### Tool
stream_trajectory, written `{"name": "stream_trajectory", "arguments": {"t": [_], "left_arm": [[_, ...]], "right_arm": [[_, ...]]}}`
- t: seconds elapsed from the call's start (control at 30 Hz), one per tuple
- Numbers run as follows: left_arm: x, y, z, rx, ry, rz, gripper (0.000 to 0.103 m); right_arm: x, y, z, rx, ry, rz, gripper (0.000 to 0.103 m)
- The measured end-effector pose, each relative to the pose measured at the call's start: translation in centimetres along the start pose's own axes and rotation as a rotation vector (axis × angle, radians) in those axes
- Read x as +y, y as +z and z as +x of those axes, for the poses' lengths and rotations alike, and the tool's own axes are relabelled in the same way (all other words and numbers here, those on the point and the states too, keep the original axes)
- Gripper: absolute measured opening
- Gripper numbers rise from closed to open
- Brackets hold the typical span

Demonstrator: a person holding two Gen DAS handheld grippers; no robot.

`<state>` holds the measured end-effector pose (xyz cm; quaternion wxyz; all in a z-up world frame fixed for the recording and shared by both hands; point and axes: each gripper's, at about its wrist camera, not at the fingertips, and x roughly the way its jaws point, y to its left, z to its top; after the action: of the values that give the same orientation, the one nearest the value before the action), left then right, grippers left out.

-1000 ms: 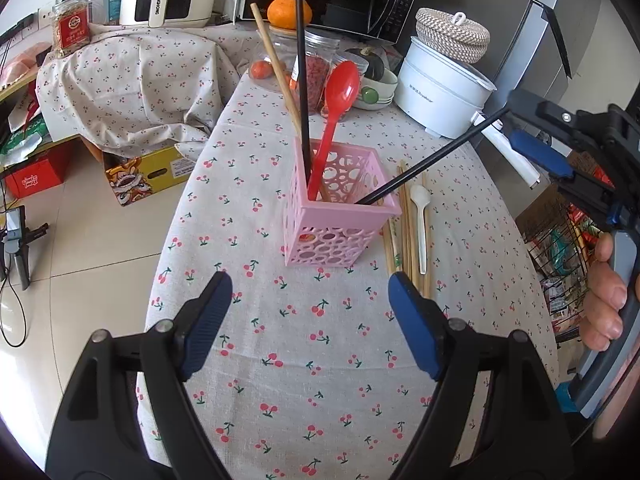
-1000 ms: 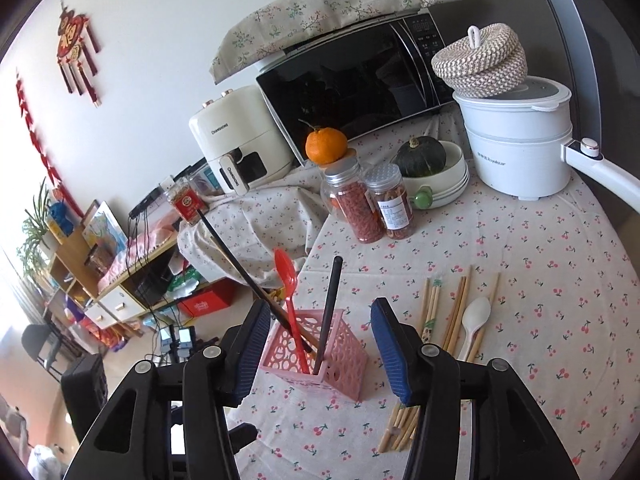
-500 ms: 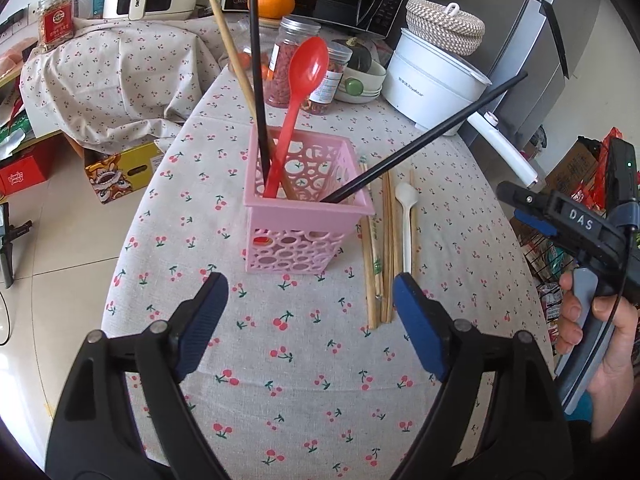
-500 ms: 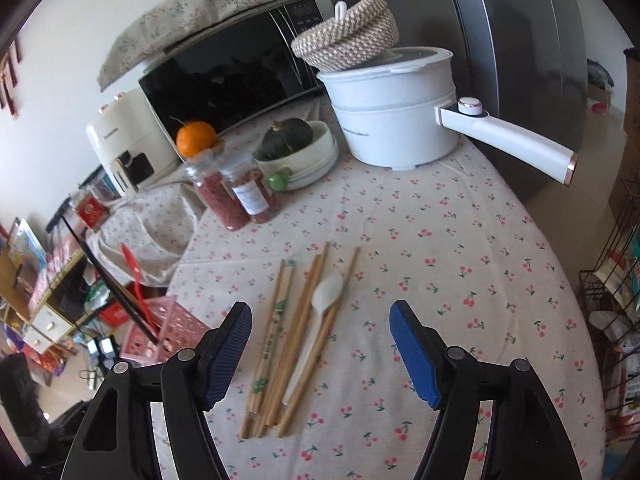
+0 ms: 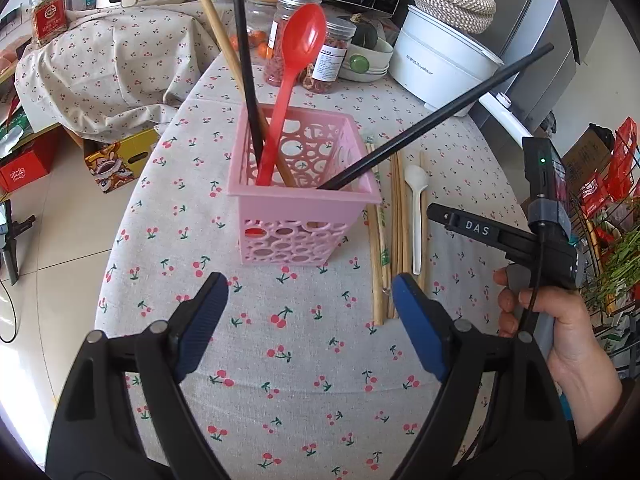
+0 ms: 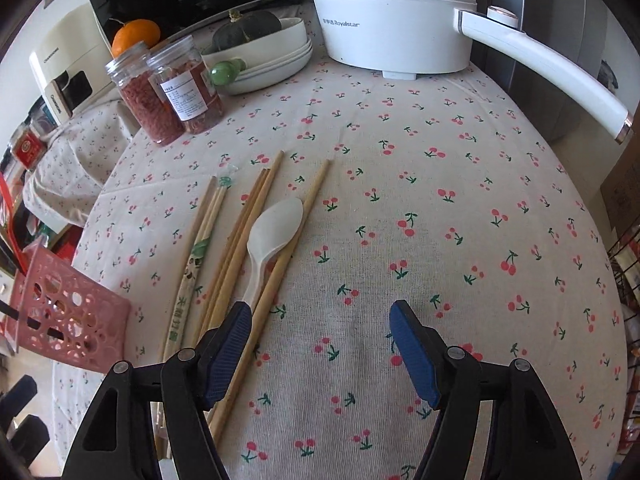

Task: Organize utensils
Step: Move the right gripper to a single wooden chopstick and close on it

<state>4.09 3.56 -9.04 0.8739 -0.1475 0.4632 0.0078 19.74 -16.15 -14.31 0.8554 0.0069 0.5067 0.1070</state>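
A pink perforated basket (image 5: pixel 296 216) stands on the cherry-print tablecloth and holds a red spoon (image 5: pixel 294 76), two black chopsticks (image 5: pixel 436 116) and a wooden chopstick. It also shows at the left edge of the right wrist view (image 6: pixel 68 320). Several wooden chopsticks (image 6: pixel 240 248) and a white spoon (image 6: pixel 270 236) lie on the cloth right of the basket, also in the left wrist view (image 5: pixel 414 204). My left gripper (image 5: pixel 308 320) is open and empty, just in front of the basket. My right gripper (image 6: pixel 320 348) is open and empty, low over the cloth, its left finger by the rightmost chopstick.
At the back stand two jars (image 6: pixel 172 92) with an orange on top, a bowl with a dark squash (image 6: pixel 260 52), a white electric pot (image 6: pixel 392 20) with a long handle (image 6: pixel 548 68), and a microwave. A wire rack (image 5: pixel 600 248) stands off the table's right edge.
My right gripper let go of the black chopstick, which now leans in the basket, and swung right and down over the loose chopsticks and white spoon. My left gripper moved closer to the basket.
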Motion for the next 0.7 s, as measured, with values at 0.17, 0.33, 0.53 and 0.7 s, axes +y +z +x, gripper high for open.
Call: {"name": "stream_trajectory", "arguments": {"t": [0.17, 0.33, 0.53, 0.7], "left_arm": [[-0.5, -0.1, 0.1, 0.002, -0.016, 0.007, 0.084], [-2.1, -0.6, -0.1, -0.015, -0.012, 0.056, 0.084], [-4.9, -1.2, 0.4, -0.008, -0.04, 0.13, 0.084], [-6.7, -1.5, 1.1, 0.01, -0.06, 0.177, 0.084]], "right_arm": [[0.4, 0.2, 0.6, -0.013, -0.028, 0.002, 0.073], [1.0, 0.3, 0.9, 0.0, -0.05, -0.02, 0.07], [-0.2, 0.4, 0.4, 0.06, -0.074, -0.037, 0.018], [-3.2, -0.3, -0.7, 0.115, 0.019, 0.056, 0.01]]}}
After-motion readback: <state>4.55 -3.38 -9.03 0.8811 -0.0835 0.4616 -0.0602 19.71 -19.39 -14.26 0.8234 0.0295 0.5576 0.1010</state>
